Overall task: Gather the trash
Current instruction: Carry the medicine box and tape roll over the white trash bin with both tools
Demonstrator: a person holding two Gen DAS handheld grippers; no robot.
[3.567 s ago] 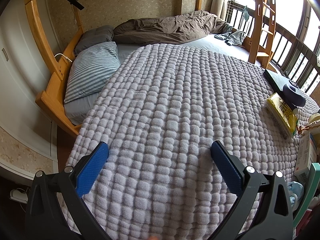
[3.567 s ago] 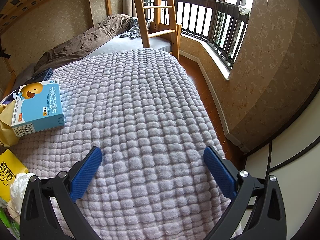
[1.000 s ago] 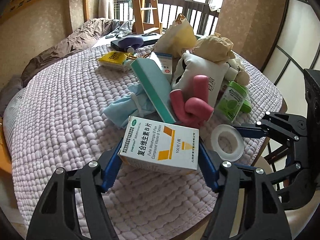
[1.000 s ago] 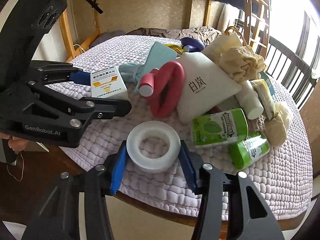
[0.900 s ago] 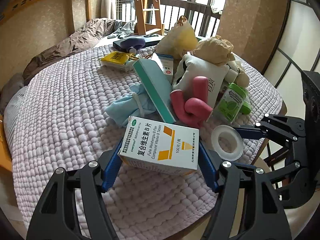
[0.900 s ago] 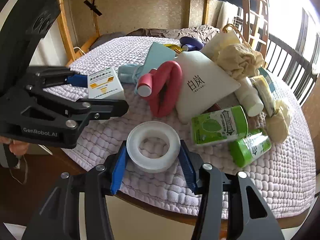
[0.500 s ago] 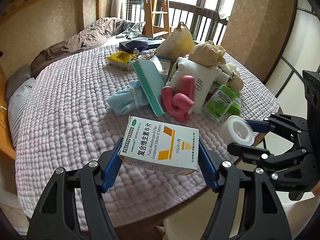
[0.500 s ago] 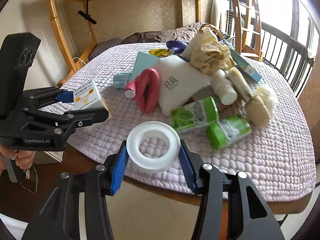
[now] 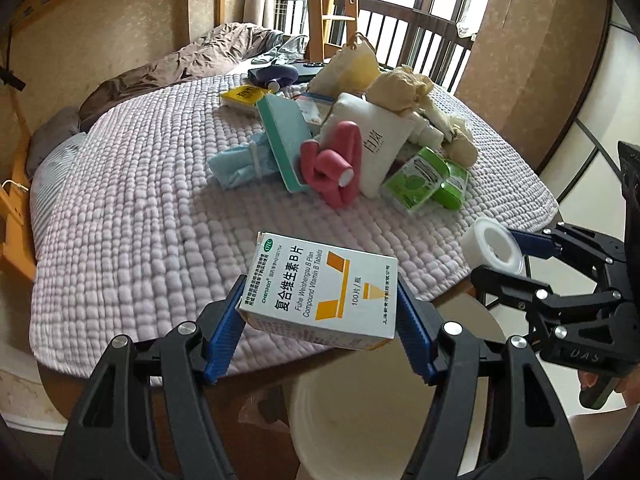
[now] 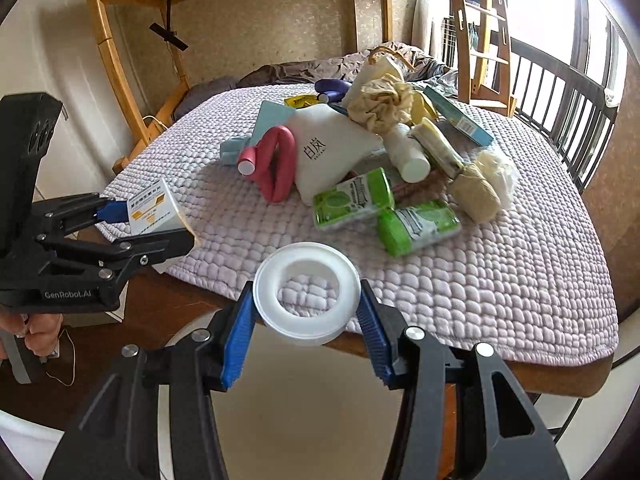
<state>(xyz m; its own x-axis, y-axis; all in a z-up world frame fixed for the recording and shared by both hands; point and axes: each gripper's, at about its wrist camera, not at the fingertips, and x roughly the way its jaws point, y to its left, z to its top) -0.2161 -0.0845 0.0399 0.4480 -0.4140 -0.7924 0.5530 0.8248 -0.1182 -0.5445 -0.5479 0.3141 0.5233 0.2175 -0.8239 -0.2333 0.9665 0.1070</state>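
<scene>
My left gripper (image 9: 320, 328) is shut on a white vitamin B box (image 9: 320, 292) with orange marks and holds it past the bed's foot edge, above a cream round bin (image 9: 360, 420). My right gripper (image 10: 306, 328) is shut on a white tape roll (image 10: 306, 304), also held off the bed above the bin (image 10: 280, 420). The roll also shows at the right in the left wrist view (image 9: 494, 250), the box at the left in the right wrist view (image 10: 154, 208). A pile of trash stays on the lilac blanket (image 9: 140, 184): a pink foam roller (image 9: 336, 168), a white pouch (image 9: 376, 148), green packs (image 9: 420, 178).
The pile also holds a teal box (image 9: 284, 136), a light blue cloth (image 9: 240, 160), crumpled beige paper (image 9: 400, 86) and a white bottle (image 10: 408, 156). A wooden bunk frame and ladder (image 10: 480, 32) stand behind. A window railing (image 10: 560, 92) lines the right side.
Both grippers closed on their items, lifted them off the blanket and pulled back past the bed's edge. The bin has come into view below them.
</scene>
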